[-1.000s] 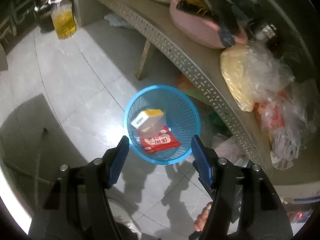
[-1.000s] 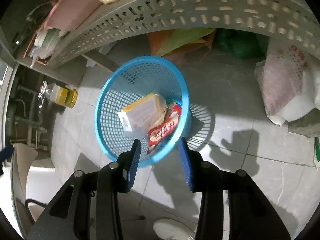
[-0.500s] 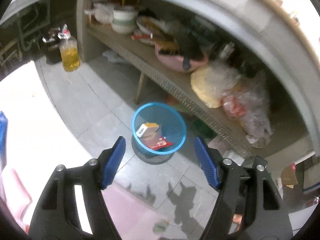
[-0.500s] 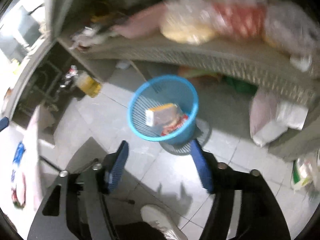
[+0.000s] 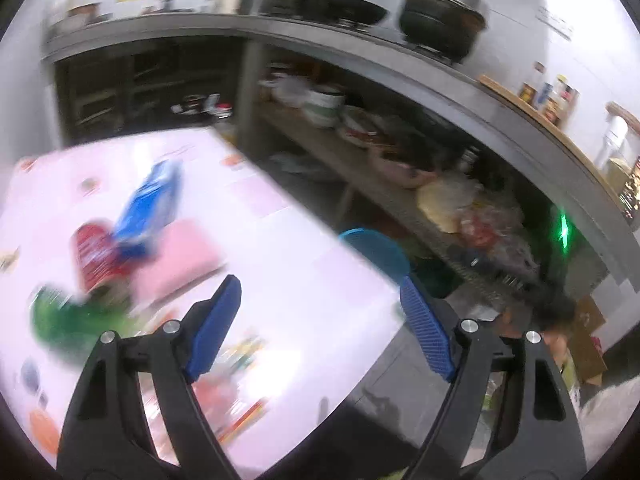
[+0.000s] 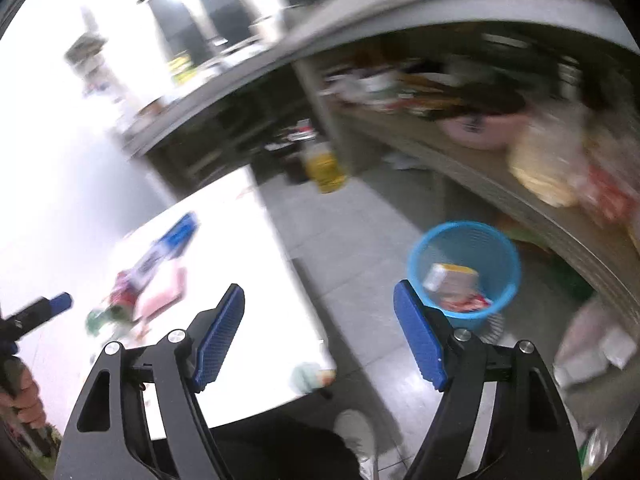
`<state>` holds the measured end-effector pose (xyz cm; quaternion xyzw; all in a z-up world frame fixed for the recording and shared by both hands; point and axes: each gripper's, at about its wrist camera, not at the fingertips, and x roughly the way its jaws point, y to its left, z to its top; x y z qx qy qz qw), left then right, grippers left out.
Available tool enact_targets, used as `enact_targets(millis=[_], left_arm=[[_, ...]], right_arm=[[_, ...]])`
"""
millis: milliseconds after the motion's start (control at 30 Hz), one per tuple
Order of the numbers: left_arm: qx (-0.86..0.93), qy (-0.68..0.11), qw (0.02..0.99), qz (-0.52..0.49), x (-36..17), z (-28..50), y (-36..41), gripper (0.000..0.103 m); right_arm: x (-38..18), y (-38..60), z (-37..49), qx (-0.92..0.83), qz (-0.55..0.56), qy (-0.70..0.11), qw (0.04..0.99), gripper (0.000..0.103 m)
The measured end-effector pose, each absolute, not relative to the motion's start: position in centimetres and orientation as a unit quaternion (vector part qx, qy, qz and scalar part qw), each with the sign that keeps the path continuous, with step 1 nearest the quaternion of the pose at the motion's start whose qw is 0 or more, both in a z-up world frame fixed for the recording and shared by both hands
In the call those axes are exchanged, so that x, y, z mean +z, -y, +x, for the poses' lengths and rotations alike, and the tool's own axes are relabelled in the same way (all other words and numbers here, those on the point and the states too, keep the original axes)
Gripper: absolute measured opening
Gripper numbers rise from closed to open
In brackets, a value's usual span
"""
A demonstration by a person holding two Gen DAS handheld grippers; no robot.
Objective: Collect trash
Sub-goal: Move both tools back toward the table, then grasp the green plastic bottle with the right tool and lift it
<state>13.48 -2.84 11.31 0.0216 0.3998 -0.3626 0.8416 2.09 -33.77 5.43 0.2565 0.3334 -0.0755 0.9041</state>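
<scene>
Both grippers, left gripper (image 5: 320, 320) and right gripper (image 6: 318, 330), have just been opening, empty; the blue packet (image 5: 150, 204) left of centre on the worktop (image 5: 320, 264) looks light, crinkly: pinch its edge.

No text can be read; the wrappers and labels are too blurred.

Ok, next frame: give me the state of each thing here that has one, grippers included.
left gripper: open, nothing between the jaws, which have just been opening.
right gripper: open, empty, jaws just been opening.
blue basket: upright on the floor, holding a yellow-topped box and a red wrapper.
white table: several blurred packets lying on it.
</scene>
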Motion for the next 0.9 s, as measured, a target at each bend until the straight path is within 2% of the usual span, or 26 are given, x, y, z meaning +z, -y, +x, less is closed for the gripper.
enact_targets(millis=[133, 333, 633, 900], left_arm=[[-0.307, -0.414, 0.857, -0.001, 9.6, 12.9, -3.3, 0.078], [-0.255, -0.428, 0.866, -0.043, 7.1, 12.8, -8.3, 0.078], [-0.247, -0.463, 0.850, -0.049, 4.1, 12.8, -10.9, 0.078], [-0.260, -0.477, 0.839, -0.023, 2.7, 12.3, -10.3, 0.078]], right_arm=[[6.5, 29.7, 4.7, 0.017, 0.228, -0.351, 0.908, 0.075], [7.8, 22.3, 9.9, 0.156, 0.187, -0.393, 0.887, 0.075], [7.4, 10.3, 15.9, 0.300, 0.031, -0.440, 0.846, 0.075], [4.8, 6.2, 19.9, 0.363, -0.055, -0.495, 0.788, 0.075]])
